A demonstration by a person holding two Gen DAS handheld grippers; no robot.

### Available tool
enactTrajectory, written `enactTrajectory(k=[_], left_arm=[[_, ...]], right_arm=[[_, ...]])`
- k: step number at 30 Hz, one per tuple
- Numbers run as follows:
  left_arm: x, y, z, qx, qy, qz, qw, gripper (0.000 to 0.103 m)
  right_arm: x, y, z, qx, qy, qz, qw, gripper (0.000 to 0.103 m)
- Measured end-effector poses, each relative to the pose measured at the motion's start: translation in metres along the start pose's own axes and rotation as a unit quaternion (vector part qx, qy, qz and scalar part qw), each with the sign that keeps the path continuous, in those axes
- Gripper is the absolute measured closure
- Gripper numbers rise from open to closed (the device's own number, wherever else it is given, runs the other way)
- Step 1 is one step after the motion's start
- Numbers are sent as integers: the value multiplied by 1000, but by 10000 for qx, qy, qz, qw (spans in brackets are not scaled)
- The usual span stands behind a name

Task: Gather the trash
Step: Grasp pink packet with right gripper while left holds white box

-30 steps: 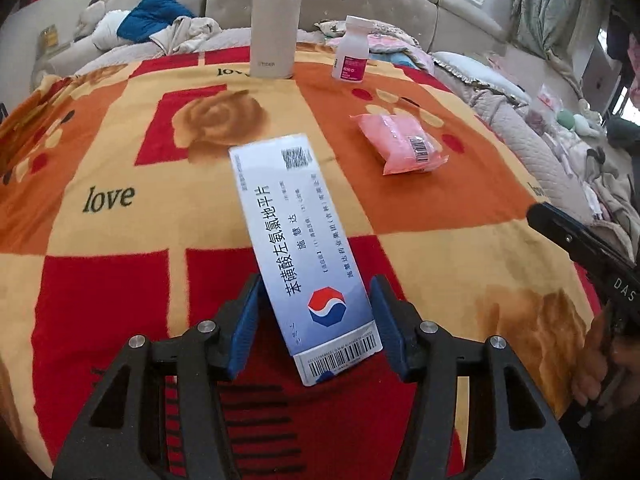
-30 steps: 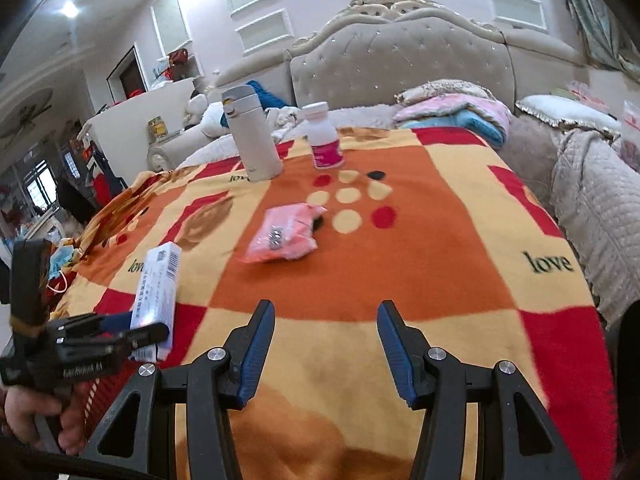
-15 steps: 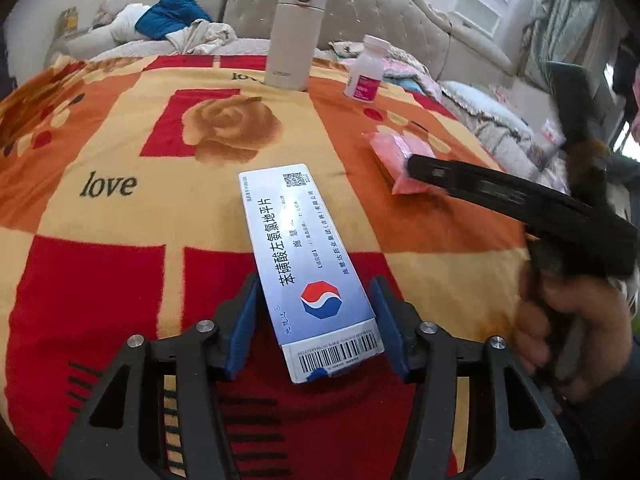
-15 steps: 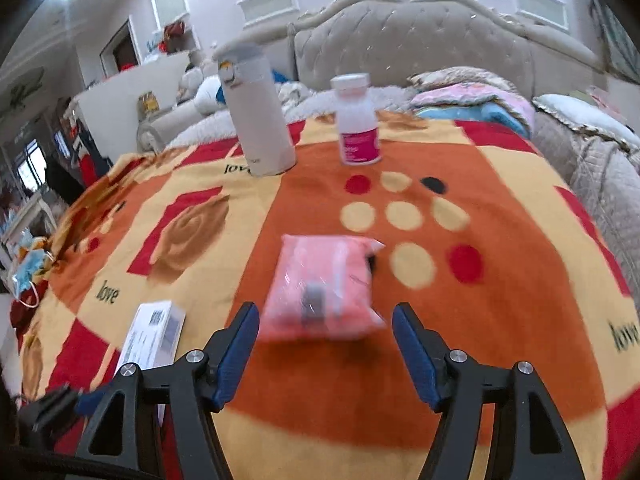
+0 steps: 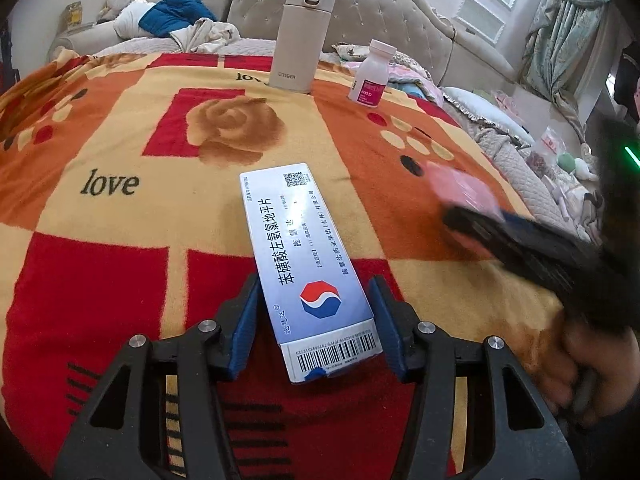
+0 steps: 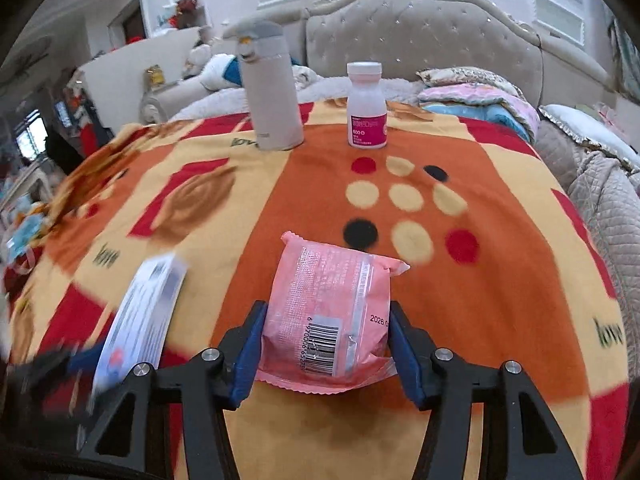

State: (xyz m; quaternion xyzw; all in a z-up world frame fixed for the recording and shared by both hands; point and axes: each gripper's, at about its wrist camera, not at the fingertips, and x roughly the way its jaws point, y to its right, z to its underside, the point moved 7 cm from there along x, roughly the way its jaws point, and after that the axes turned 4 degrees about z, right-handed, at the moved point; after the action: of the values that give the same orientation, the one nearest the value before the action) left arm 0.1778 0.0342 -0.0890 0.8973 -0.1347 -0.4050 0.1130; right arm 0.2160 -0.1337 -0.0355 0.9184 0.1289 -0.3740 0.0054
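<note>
A white and blue medicine box (image 5: 304,264) lies between the fingers of my left gripper (image 5: 316,332), which is shut on it above the blanket. It shows blurred in the right wrist view (image 6: 140,312). A pink plastic packet (image 6: 328,312) lies on the blanket between the blue pads of my right gripper (image 6: 326,350); the jaws stand wide around it, at its sides. In the left wrist view the packet (image 5: 460,188) is partly hidden behind the right gripper's black body.
A beige thermos (image 5: 300,36) (image 6: 272,92) and a white pill bottle with a pink label (image 5: 372,74) (image 6: 366,106) stand at the far side of the red, orange and yellow blanket (image 5: 120,152). A tufted headboard (image 6: 420,36), pillows and clothes lie beyond.
My right gripper has moved forward over the blanket to the pink packet, which now sits between its open fingers. My left gripper has kept hold of the medicine box.
</note>
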Motion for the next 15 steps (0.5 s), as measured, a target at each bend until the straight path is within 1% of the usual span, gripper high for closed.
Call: enactTrajectory(k=[2,4,6,10,15], left_arm=[[0,1,0,41,-14,-50,10000,52],[1,2,0,79,-26,-95,9999,52],[0,3,1,102,-17,-163,9998,52],[-5,8,6,197,62,-336,9992,52],[-16,24,16,5,64,-445,9990,52]], right_arm=[[-21,4,17,9,88,-153,9998,47],[-39,7,38,27,116,-410,9991,47],[-54,11,57,-2,53,-426,9991,47],[-79,13,62,-234,289,-518,9980,47],[-85,31,67,-138,237,-555,9981,47]])
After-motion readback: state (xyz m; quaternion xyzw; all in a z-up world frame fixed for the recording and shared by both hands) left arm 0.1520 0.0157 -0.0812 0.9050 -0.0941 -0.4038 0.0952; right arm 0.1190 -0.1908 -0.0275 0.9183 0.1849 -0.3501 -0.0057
